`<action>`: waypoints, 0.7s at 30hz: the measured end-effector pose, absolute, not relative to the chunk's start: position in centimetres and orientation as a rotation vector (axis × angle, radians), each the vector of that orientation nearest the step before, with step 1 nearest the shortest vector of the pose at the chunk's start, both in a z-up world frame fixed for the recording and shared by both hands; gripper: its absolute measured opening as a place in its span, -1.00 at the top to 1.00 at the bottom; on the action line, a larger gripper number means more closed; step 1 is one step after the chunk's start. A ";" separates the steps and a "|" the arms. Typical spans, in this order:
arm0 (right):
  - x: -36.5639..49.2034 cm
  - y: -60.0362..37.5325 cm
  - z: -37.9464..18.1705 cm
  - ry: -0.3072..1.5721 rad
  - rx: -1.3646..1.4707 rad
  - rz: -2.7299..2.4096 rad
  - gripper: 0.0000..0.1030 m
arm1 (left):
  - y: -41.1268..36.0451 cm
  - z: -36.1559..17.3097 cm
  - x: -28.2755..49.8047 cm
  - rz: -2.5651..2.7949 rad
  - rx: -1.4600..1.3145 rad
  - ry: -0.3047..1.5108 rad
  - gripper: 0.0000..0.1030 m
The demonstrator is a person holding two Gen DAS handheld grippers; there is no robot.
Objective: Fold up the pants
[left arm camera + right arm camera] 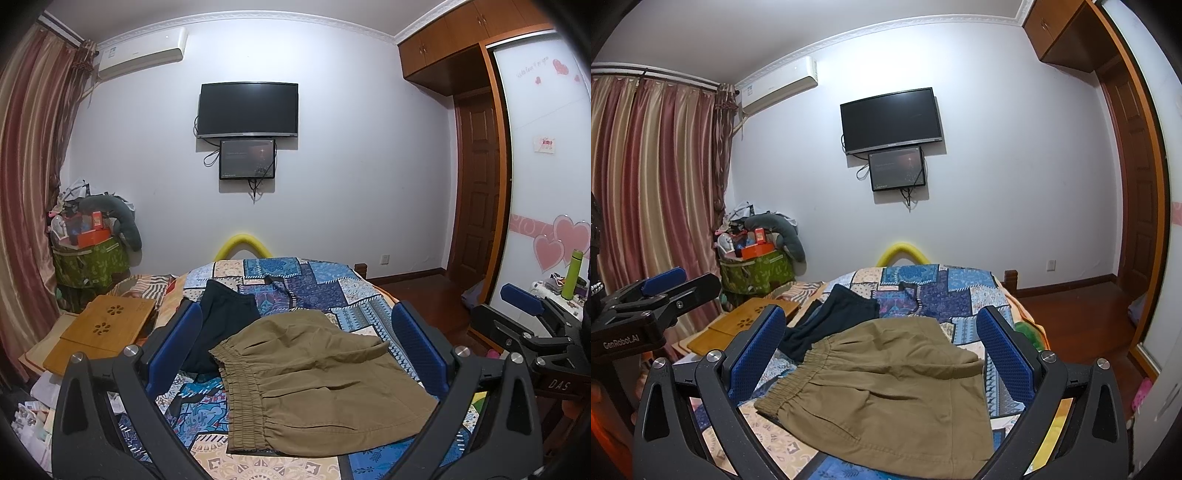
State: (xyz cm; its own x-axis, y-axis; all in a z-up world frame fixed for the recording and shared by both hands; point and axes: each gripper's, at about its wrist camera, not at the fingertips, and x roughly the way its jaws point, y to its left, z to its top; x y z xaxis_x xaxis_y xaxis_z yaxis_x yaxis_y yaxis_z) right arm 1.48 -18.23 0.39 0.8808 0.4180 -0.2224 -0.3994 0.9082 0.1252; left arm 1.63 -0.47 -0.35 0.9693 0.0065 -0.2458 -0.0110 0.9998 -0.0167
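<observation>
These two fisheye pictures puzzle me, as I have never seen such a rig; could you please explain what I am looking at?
A person holds a two-finger gripper in each hand, each with a camera looking forward along its blue fingers. One picture comes from the left gripper, the other from the right gripper; each also glimpses the other at its edge. Both stand with jaws wide open, holding nothing. On the patchwork bedspread lie olive pants, folded in half lengthwise, and beyond them a dark garment. A wooden tray sits to the left.

Olive-brown pants (317, 384) lying rumpled on patchwork bedspread (325, 291)
</observation>
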 end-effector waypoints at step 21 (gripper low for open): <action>11.6 -20.4 -8.8 0.530 0.067 0.312 -0.99 | 4.9 -8.5 15.3 0.098 -0.029 0.578 -1.00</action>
State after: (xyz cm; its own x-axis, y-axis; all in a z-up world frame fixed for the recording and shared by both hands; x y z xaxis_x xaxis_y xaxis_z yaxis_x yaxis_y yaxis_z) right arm 11.56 -20.42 -8.84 0.8171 0.3094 -0.4864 -0.2752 0.9508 0.1425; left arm 15.26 4.88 -8.48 0.8331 0.0841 -0.5467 -0.1005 0.9949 -0.0001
